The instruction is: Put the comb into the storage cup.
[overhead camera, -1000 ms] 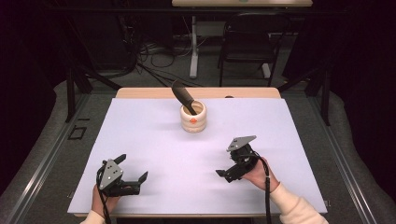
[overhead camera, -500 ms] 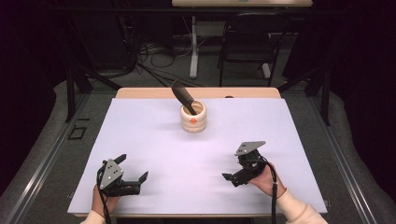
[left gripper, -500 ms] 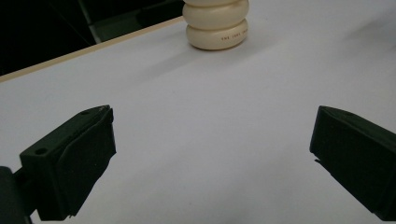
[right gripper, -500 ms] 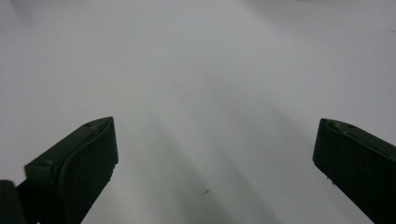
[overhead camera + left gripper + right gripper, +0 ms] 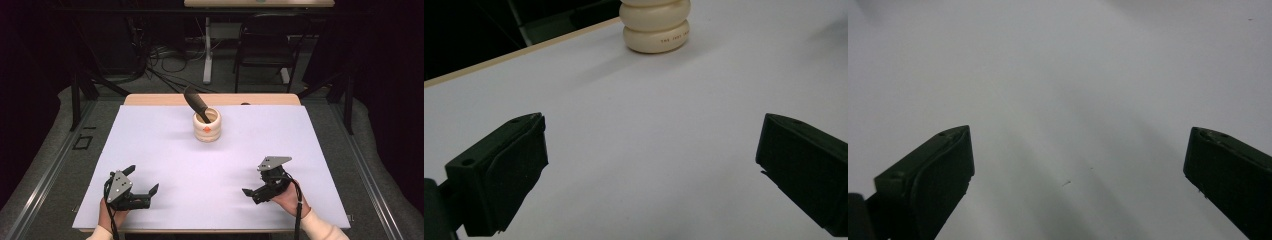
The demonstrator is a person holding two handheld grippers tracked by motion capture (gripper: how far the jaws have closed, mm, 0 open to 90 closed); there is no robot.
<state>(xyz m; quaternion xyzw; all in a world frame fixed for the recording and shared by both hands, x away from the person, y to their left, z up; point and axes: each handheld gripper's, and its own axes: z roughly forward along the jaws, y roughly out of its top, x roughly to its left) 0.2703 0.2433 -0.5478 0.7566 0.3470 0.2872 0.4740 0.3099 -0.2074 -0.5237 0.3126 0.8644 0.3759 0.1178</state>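
Toward the far middle of the white table [image 5: 165,150] stands a cream ribbed pot [image 5: 207,126] with a dark tool [image 5: 196,103] leaning out of it, perhaps a pestle. Near the front edge, the left gripper [image 5: 146,188] and right gripper [image 5: 250,192] rest well apart, jaws spread, holding nothing. From the left gripper view, small lettering shows on the pot's side [image 5: 655,27]; the right gripper's camera sees bare tabletop [image 5: 1073,90].
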